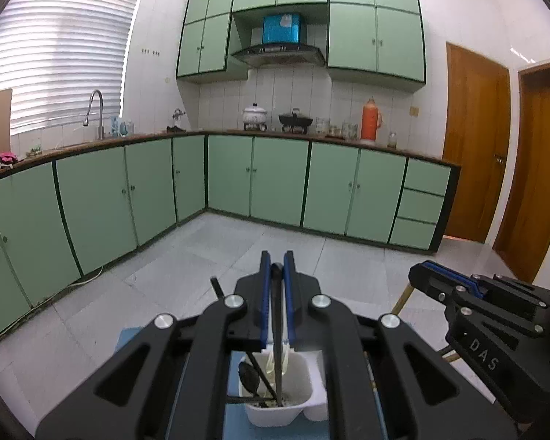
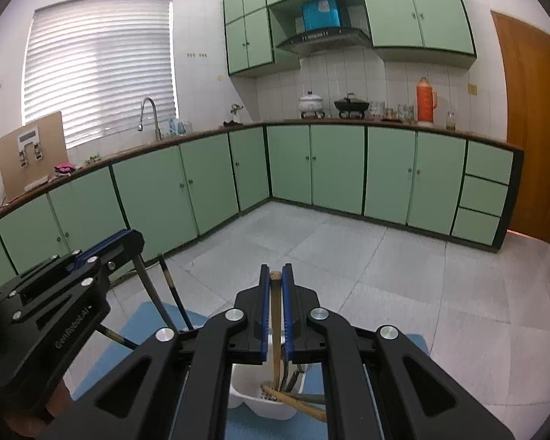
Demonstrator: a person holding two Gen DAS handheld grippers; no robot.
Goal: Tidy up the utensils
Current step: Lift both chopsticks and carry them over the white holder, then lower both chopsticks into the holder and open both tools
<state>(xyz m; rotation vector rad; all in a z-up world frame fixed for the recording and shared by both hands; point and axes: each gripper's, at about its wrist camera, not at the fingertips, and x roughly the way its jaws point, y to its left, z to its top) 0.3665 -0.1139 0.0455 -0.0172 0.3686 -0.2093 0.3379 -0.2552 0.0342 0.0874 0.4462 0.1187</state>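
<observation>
Black and slim, the dark-handled utensil sits clenched between my left gripper's blue-padded fingers, its lower end reaching down into the white plastic holder at the bottom centre of the left view. A black spoon-like piece already lies in that holder. My right gripper is likewise clenched, on a pale wooden stick-handled utensil, whose lower end drops into the same white holder at the bottom of the right view, among other wooden and dark handles.

To do this step well, I judge I should lower each piece straight along its own line, so the tips settle at the holder's bottom before I let go. The two grippers stand near each other, so I would release one first and lift it clear before the other. Crossing handles already inside could catch a tip; a slow descent looks safer.

Beneath the holder lies a blue mat; what carries it I cannot tell. Beyond, in the middle of both views, runs a grey tiled floor, then pale green cabinets under a dark counter with an orange thermos, pots and a tap. Wooden doors stand at right, a blinded window at upper left.
</observation>
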